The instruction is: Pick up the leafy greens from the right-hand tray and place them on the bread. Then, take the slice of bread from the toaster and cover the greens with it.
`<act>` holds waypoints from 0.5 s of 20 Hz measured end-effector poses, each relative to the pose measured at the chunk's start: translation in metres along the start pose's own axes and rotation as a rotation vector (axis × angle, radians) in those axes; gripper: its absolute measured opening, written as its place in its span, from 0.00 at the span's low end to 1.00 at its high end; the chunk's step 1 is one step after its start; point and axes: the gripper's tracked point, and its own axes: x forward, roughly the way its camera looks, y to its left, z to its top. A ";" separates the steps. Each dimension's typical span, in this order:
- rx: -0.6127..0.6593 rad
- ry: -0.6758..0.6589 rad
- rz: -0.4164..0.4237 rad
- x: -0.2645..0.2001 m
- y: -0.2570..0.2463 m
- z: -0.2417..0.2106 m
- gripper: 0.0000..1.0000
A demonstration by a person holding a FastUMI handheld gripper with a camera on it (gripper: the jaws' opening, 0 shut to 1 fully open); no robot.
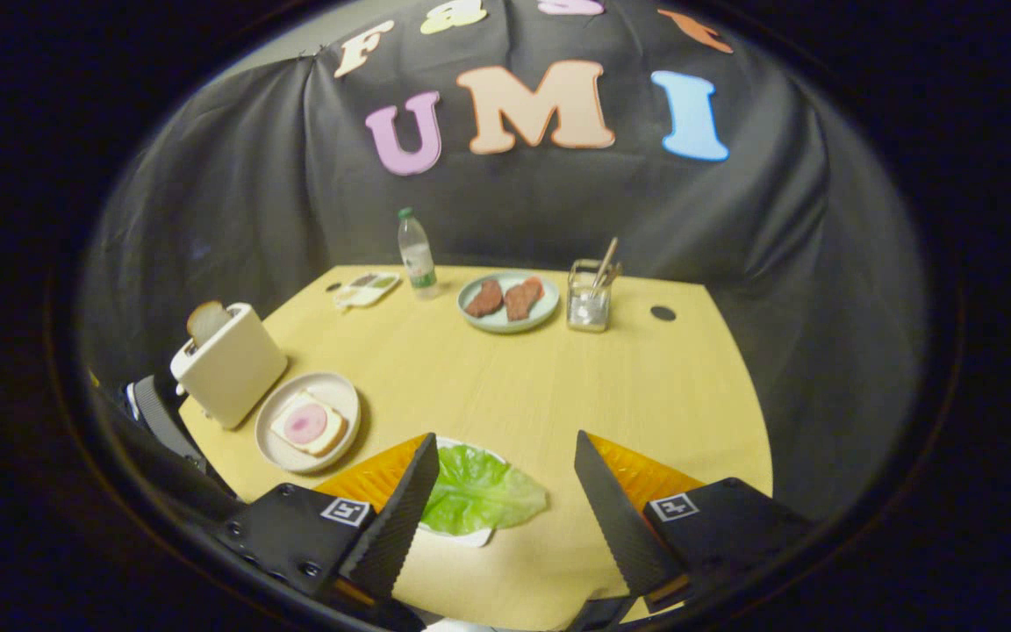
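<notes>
A green lettuce leaf (481, 496) lies on a small white tray (470, 536) between my fingers, closer to the left one, which covers its left edge. My gripper (505, 448) is open above it with nothing held. To the left, beyond the left finger, a pale plate (282, 452) holds a slice of bread topped with a pink round slice (308, 424). Behind that plate stands a cream toaster (229, 366) with a slice of bread (207, 321) sticking up from its slot.
At the far side of the yellow table (558, 386) sit a light green plate with two brown meat pieces (507, 300), a plastic bottle (417, 254), a glass jar with sticks (591, 297), and a small flat white pack (367, 289).
</notes>
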 end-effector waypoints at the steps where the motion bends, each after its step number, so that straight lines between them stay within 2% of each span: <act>1: -0.009 0.048 0.029 0.010 -0.001 -0.012 0.99; 5: -0.032 0.225 0.134 0.040 -0.012 -0.056 0.99; 10: 0.019 0.369 0.190 0.069 -0.024 -0.096 0.99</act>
